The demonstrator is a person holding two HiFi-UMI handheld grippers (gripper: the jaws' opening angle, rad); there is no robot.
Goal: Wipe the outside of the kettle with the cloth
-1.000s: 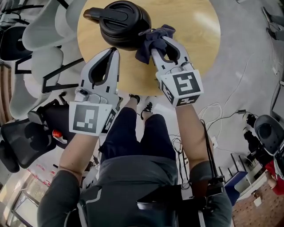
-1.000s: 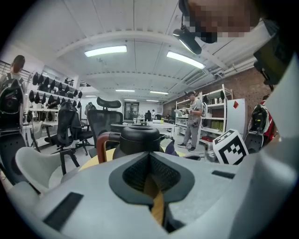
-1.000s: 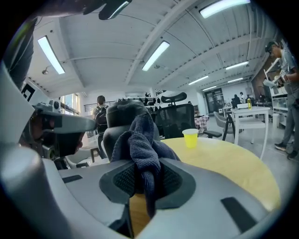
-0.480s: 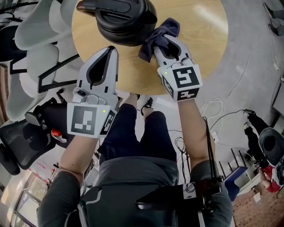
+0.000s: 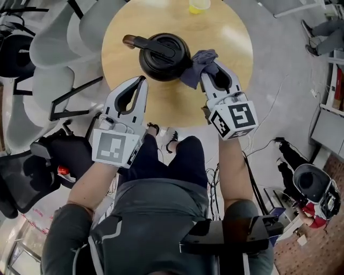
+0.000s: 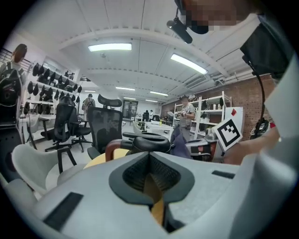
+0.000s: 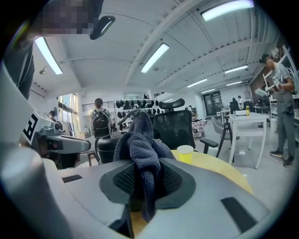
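Pinching cloth [image 5: 198, 60], R gripper [image 5: 207, 64] holds it touching kettle [image 5: 161, 56] side; L gripper [image 5: 142, 80] jaws pressed together, empty, near kettle over table [image 5: 177, 107].

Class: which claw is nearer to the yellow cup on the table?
Right. The right claw, shut on the dark cloth, lies on the near side of the yellow cup; the left claw is farther left, with the black kettle between.

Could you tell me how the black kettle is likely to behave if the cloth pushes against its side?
The kettle looks squat and wide, so it would probably slide on the smooth table rather than tip. The cloth, bunched in the right hand-held gripper, looks soft and should yield first.
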